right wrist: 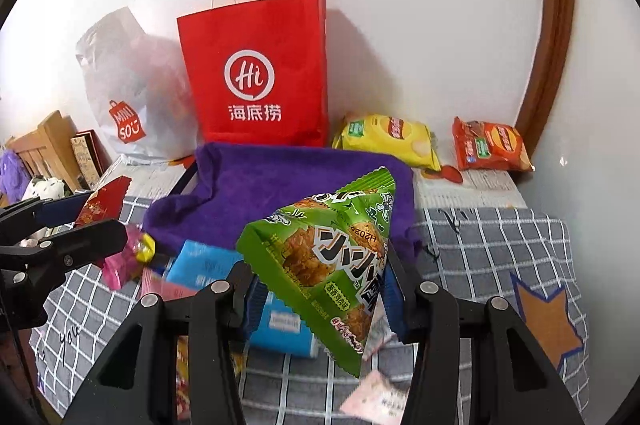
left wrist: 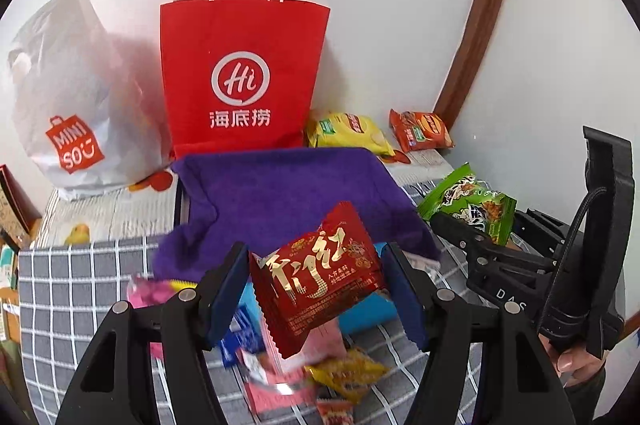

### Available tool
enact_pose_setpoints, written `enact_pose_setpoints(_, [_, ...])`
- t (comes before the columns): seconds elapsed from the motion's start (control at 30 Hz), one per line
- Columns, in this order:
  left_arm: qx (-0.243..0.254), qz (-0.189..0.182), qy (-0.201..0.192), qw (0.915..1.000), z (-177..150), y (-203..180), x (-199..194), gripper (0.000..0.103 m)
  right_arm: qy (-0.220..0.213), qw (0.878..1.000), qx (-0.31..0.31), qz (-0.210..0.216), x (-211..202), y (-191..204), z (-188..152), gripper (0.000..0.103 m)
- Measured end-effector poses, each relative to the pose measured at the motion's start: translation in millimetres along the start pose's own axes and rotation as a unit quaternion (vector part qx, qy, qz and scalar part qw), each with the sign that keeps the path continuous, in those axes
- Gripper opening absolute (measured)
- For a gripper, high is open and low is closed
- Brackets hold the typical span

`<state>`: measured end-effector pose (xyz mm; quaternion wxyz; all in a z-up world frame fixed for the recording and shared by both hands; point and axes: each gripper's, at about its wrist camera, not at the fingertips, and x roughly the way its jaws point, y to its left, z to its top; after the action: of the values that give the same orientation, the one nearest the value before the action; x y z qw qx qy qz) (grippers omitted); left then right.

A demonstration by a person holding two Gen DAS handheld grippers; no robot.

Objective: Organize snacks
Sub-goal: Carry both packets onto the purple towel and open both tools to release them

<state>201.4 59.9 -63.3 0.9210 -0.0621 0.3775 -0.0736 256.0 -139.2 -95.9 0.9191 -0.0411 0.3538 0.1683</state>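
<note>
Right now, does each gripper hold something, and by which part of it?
Yes. The left gripper holds a red snack packet by its two side edges. The right gripper holds a green snack packet across its lower half.

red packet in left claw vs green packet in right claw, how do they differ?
Colour: the red packet is red with gold script; the green packet is green with fried-chicken art. Shape: the red packet looks flat and rectangular; the green packet looks puffed, tapering to a point. Holder: the left claw grips the red packet, the right claw the green packet. Both are sealed snacks held above the purple cloth.
</note>
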Motion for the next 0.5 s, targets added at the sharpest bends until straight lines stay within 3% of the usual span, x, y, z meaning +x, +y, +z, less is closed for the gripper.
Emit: enact_pose_setpoints(0.5, [-0.017, 0.019, 0.014, 0.9996, 51.8, 51.8, 70.3, 0.065, -0.008, 1.0, 0.009, 0.022, 80.9, -8.2, 62.4, 0.048])
